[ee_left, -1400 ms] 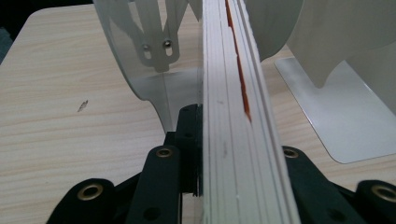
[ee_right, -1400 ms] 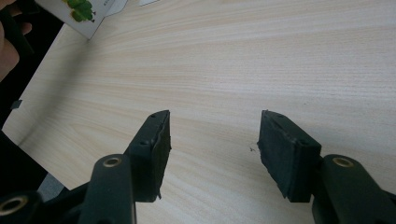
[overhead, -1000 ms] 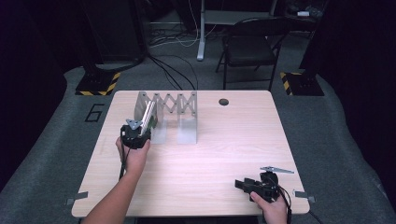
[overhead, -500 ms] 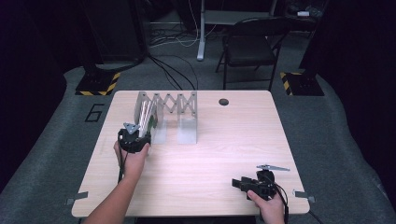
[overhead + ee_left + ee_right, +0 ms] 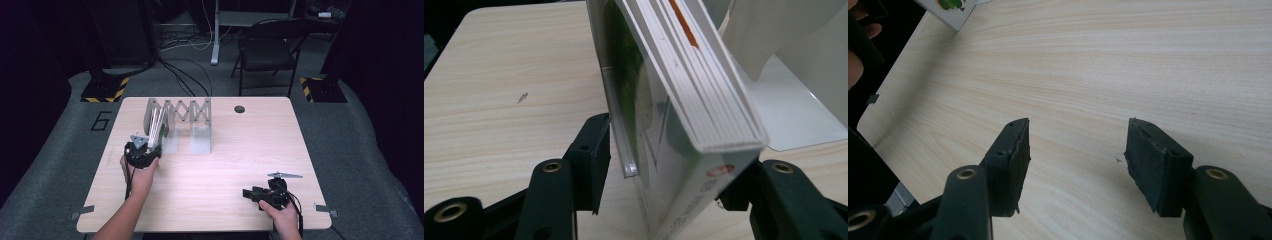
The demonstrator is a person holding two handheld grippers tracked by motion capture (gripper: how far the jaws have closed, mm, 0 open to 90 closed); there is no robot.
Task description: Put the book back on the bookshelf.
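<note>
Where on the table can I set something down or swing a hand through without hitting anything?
Free: the wide wood between the left gripper and right gripper, and the far right around the table's hole. Crowded: the far left, where the accordion rack holds cases that the left gripper's jaws, just opening, straddle.

Both tongs (image 5: 150, 145) (image 5: 248, 192) parted, low

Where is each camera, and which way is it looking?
High view: above the person's side, looking forward and down on the table; both forearms, the left gripper and the right gripper show.
Left gripper view: rides the left gripper, looking along its jaws at the cases between them.
Right gripper view: rides the right gripper, looking along its open jaws at bare tabletop.
Shared: high and left gripper views both show the cases in the white rack.
</note>
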